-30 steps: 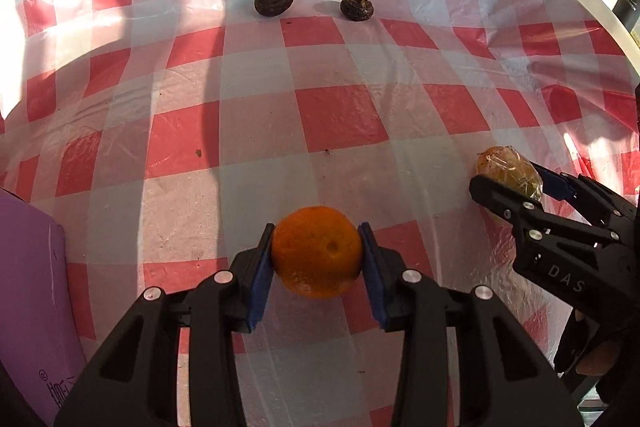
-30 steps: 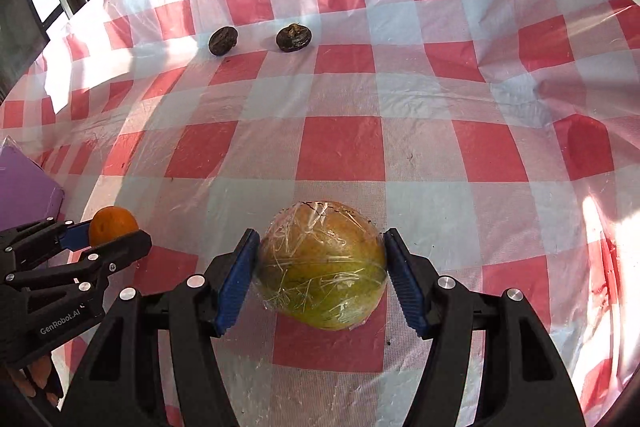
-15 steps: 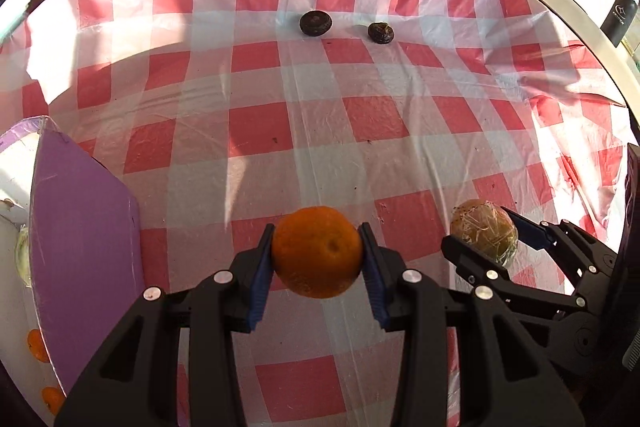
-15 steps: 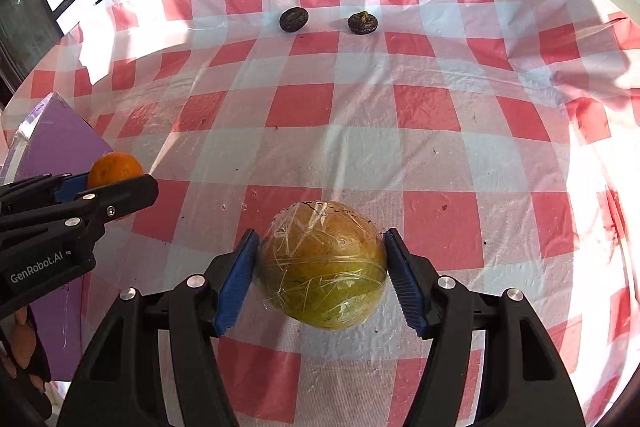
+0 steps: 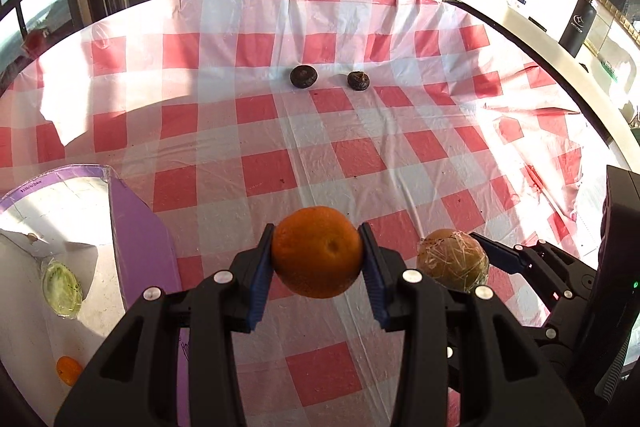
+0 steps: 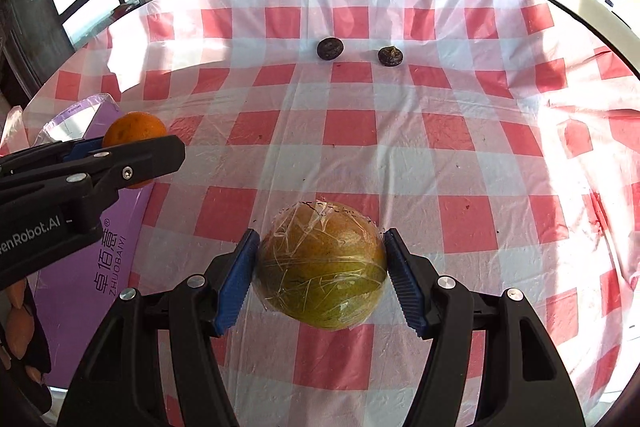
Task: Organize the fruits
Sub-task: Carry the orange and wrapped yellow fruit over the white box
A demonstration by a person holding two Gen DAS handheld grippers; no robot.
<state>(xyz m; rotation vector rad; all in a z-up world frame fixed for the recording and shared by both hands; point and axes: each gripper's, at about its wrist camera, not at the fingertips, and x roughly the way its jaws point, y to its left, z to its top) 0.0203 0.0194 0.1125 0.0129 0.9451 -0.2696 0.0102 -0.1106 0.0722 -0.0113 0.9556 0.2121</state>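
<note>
Far left: purple box, open top, white inside; a plastic-wrapped green fruit and a small orange fruit lie on its floor, well apart. In the right wrist view the box side shows printed "ZHUOBAIYI" lettering. Next over, left gripper, blue pads clamped on both sides of an orange, held clear of the cloth and just right of the box wall. From the right wrist view the same left gripper comes in from the left edge with the orange over the box's near corner; a person's fingers show below it at the frame edge. Right of that, right gripper, pads pressed on a plastic-wrapped, yellow-green round fruit, also lifted off the table. In the left wrist view that wrapped fruit sits just beside the orange on its right, with the right gripper partly hidden behind the left one's finger. The table is covered in a red-and-white checked cloth, wrinkled toward the right edge. Far side, mid-table: two small dark fruits side by side, near each other but not touching, well apart from both grippers. Far right, off the table: dark bottle on a pale counter.
</note>
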